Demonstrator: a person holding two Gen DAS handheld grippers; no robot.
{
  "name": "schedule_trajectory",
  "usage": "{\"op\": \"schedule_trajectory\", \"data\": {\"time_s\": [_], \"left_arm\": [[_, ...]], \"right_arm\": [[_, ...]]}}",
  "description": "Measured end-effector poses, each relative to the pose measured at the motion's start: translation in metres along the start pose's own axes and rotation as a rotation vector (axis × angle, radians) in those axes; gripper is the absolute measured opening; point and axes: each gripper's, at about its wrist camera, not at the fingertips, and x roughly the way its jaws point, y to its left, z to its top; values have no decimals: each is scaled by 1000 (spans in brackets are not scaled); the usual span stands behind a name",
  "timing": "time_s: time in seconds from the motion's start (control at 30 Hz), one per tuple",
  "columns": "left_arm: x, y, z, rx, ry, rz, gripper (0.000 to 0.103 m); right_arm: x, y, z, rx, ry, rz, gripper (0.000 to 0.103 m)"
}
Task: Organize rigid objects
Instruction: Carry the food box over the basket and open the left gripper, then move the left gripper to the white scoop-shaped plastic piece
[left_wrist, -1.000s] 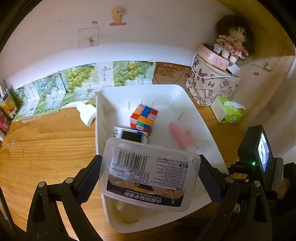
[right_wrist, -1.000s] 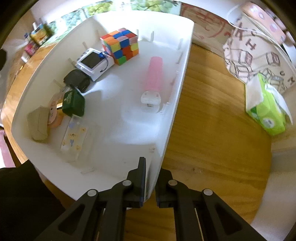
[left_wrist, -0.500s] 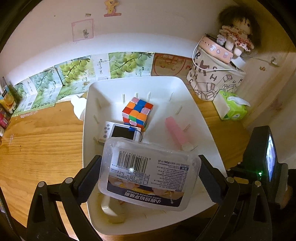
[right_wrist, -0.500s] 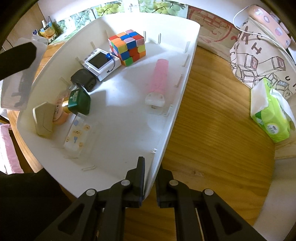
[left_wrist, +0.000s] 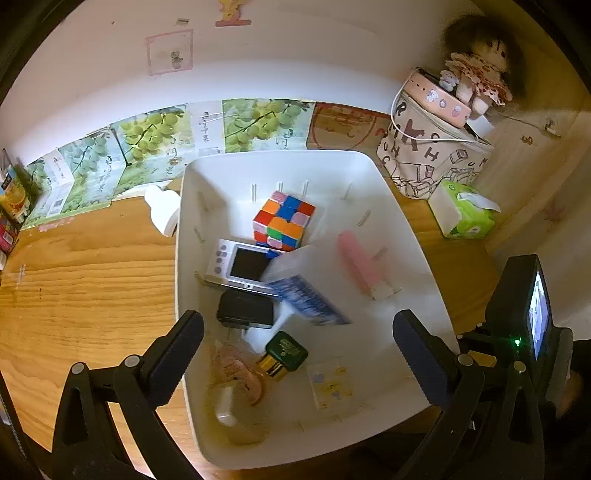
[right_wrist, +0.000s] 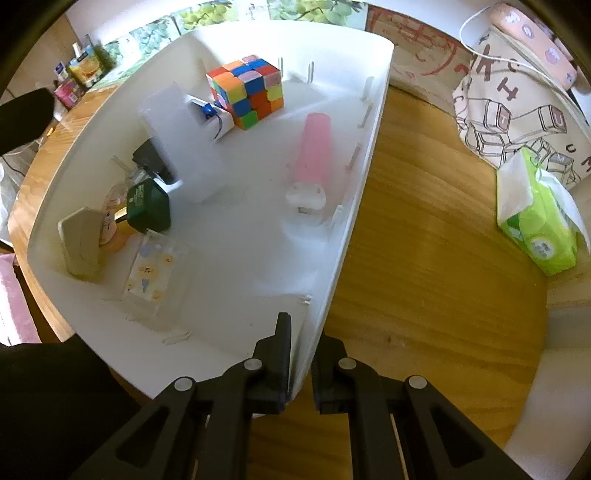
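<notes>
— Between the two left fingers a second earlier sat the clear plastic box (left_wrist: 306, 291), label up; by this moment it had dropped free and was a blur in the middle of the left wrist view, tipped on edge inside the white bin (left_wrist: 413, 236). Did you catch that?

— I did. The left gripper (left_wrist: 295, 332) had its jaws opening, spread wide at the lower left and lower right of the frame, with nothing touching either pad. The box was below and beyond them, over the small white screen device (left_wrist: 240, 264) and the black pouch (left_wrist: 245, 310).

— And the other hand?

— The right gripper (right_wrist: 300, 354) was clenched on the bin's wall, at the bottom centre of its own view, one finger inside the rim and one outside. It hadn't budged.

— What else lay in the bin?

— A colour cube (left_wrist: 282, 219) toward the upper middle, a pink tube (left_wrist: 358, 264) with a white cap to the right of centre, a green-capped bottle (left_wrist: 284, 354) lower down, and a small clear case with cartoon prints (left_wrist: 330, 386) near the bottom. In the right wrist view the falling box showed as a pale smear just left of the cube, upper left of centre.

— Outside the bin?

— A green tissue pack (left_wrist: 463, 214) on the wooden table (left_wrist: 85, 280) at the right, and a printed fabric bag (left_wrist: 428, 158) behind it, upper right.
</notes>
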Motion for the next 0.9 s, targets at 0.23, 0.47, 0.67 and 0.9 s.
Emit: {"op": "schedule_trajectory", "data": {"time_s": [0.23,0.47,0.67,0.9], "left_arm": [[-5,30,4,-20,12,0,102],[-15,64,9,-17,10,4,102],[-19,100,14,-32,19,28,102],[-15,139,33,-33,11,68,102]], "right_arm": [[10,0,6,76,42,-43,10],[22,2,11,177,80,-86,11],[26,-3,15,277,93,-117,11],[30,-11,20,375,109,-157,14]]}}
